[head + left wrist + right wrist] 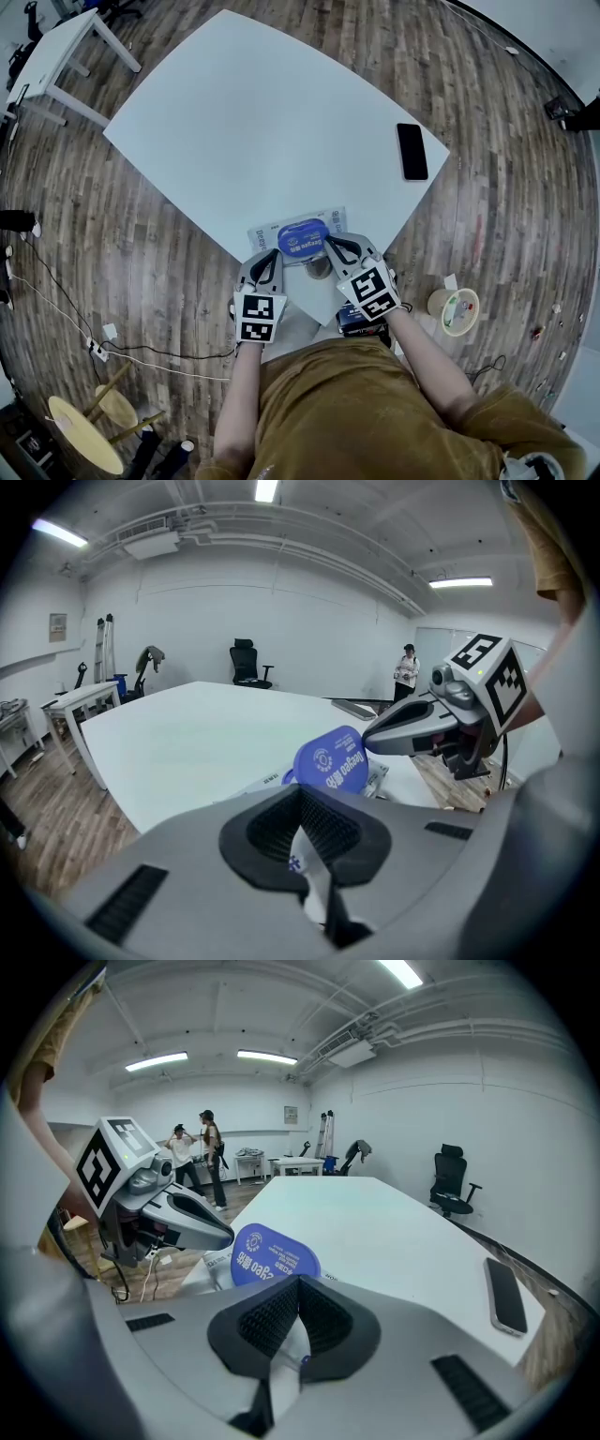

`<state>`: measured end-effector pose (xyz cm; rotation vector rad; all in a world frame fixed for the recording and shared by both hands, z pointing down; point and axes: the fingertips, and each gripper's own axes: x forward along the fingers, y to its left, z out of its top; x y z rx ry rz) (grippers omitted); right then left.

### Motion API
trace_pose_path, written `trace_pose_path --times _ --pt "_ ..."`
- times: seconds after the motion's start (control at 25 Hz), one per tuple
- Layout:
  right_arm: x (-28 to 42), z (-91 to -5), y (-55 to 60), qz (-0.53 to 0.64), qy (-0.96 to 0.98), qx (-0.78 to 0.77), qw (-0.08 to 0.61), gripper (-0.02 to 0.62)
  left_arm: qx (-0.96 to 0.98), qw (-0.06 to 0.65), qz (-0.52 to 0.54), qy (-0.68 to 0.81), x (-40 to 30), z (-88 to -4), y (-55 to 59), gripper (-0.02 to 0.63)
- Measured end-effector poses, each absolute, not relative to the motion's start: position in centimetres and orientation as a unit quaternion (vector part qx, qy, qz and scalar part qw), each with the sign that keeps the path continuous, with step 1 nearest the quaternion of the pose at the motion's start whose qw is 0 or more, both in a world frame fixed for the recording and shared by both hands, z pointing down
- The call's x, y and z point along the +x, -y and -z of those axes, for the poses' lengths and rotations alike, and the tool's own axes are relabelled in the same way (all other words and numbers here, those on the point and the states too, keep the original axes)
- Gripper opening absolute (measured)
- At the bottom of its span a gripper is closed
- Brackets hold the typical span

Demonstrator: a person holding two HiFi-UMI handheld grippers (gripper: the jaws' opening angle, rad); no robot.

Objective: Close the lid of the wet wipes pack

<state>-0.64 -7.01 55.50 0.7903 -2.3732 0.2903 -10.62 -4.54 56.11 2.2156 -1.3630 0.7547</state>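
Pack: wet wipes pack [281,232] lay at the white table's [262,112] near corner, its blue lid [302,240] standing open.
Left gripper [271,256]: jaws pinched shut on the pack's near edge.
Right gripper [332,247]: jaws likewise clamped on the pack's film.
Phone [412,151]: well apart, near the table's right edge.

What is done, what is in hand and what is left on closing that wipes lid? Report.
Done: the left tongs and right tongs are each shut on the near edge of the wet wipes pack, steadying it. In hand: nothing beyond that hold. Left: the blue lid stands up open and must be pressed down.
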Motion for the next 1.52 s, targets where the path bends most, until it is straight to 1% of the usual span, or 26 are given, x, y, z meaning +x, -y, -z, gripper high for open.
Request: trace_pose_path --times 1.12,1.52 --pt "-1.7 -57.1 9.2 -0.134 0.894 0.293 0.311 0.008 0.800 0.237 -0.276 0.477 -10.8 -57.8 6.1 0.003" --pt "-1.5 -58.2 9.3 -0.138 0.889 0.289 0.327 0.008 0.799 0.235 -0.278 0.478 -10.8 -58.1 6.7 0.003"
